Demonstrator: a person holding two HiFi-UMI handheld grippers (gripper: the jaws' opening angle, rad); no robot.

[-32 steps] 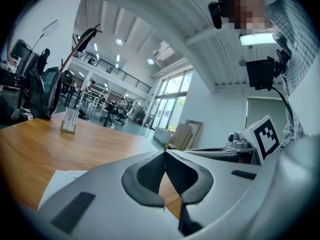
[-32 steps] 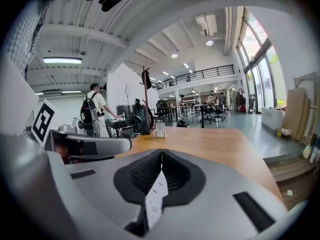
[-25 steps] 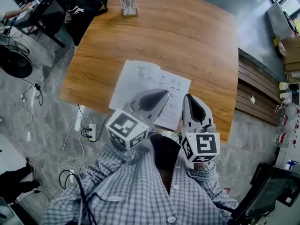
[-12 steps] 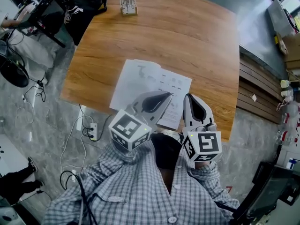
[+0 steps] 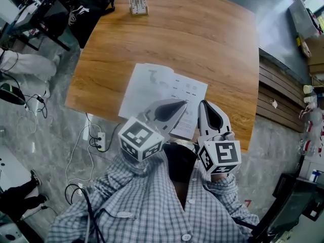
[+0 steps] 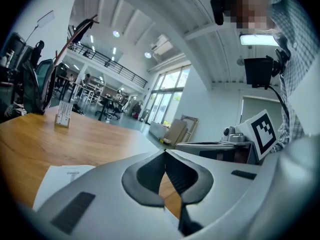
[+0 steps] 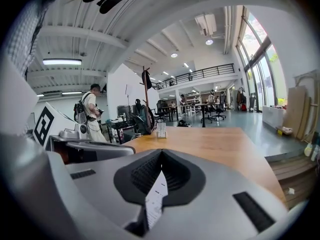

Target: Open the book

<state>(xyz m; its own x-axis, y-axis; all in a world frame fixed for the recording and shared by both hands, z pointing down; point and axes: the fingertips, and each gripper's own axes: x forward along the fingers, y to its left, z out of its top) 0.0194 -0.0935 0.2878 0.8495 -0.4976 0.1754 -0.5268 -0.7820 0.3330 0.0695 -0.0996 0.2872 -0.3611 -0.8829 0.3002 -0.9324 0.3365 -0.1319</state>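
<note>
A thin white book (image 5: 162, 90) lies flat and closed on the wooden table (image 5: 202, 39), close to its near edge. My left gripper (image 5: 179, 104) hovers over the book's near right part, jaws shut with nothing in them. In the left gripper view the shut tips (image 6: 165, 152) meet over wood, with the book (image 6: 60, 176) at lower left. My right gripper (image 5: 204, 104) sits just past the book's right edge, also shut. In the right gripper view a strip of printed page (image 7: 154, 199) shows through the slit below its tips (image 7: 161, 152).
A small card holder (image 5: 138, 5) stands at the table's far edge, also seen as the card holder (image 6: 63, 115) in the left gripper view. Chairs, bags and cables crowd the floor at the left (image 5: 45, 14). A wooden bench (image 5: 276, 95) runs along the right.
Both grippers and the book stay where they were; only the head view shifts slightly.
</note>
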